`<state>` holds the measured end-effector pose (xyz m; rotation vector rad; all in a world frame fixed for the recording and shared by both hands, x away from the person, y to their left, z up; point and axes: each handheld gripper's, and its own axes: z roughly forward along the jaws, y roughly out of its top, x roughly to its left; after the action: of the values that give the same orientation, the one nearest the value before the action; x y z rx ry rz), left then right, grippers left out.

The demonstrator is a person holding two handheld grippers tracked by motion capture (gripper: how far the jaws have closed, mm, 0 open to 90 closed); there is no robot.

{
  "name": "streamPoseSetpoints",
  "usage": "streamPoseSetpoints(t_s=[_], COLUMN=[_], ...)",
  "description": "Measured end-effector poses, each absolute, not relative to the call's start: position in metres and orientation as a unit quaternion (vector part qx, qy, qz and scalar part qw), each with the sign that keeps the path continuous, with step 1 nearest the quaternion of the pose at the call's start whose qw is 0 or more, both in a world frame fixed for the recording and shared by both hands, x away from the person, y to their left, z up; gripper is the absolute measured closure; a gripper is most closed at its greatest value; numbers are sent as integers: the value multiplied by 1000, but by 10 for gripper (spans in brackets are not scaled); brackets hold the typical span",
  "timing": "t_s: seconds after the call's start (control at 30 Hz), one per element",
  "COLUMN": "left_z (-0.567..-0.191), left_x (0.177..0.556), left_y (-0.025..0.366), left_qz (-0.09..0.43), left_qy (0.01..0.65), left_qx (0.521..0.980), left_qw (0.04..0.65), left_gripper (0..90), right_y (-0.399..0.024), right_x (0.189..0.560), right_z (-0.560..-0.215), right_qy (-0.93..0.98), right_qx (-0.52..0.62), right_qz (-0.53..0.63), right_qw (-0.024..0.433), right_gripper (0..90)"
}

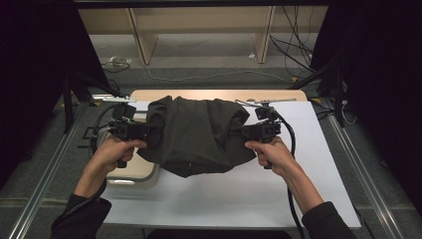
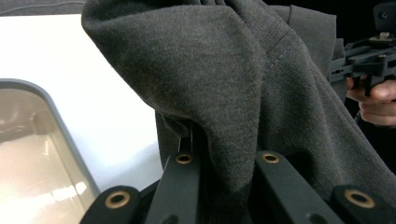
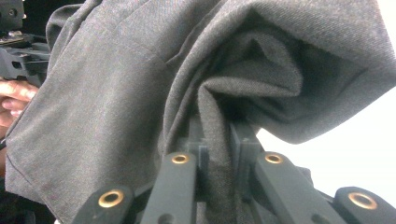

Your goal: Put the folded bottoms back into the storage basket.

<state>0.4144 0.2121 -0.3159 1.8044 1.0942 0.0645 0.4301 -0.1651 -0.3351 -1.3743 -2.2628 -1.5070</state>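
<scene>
I have the left gripper point(image 1: 145, 130) and the right gripper point(image 1: 239, 132) each clamped on an opposite edge of the dark grey garment point(image 1: 196, 134), so it hangs bunched between them at the centre of the high view, above the white table point(image 1: 239, 194). Pinching both sides lets me spread it, I judge; the grey-rimmed tray point(image 2: 70, 140) sits lower left.
</scene>
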Motion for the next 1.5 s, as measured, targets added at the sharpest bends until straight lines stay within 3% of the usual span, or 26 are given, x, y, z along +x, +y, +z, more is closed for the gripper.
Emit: streamPoseSetpoints(t_s=[1.5], left_z=[-299], left_x=[406], left_y=[310], left_qz=[69], left_qy=[517], left_qx=[662], left_qw=[539], left_gripper=[837], right_y=[-56], right_x=[465], right_z=[-298], right_qy=[-768], right_qx=[-401], right_qz=[-497], right_qw=[50], right_gripper=[828])
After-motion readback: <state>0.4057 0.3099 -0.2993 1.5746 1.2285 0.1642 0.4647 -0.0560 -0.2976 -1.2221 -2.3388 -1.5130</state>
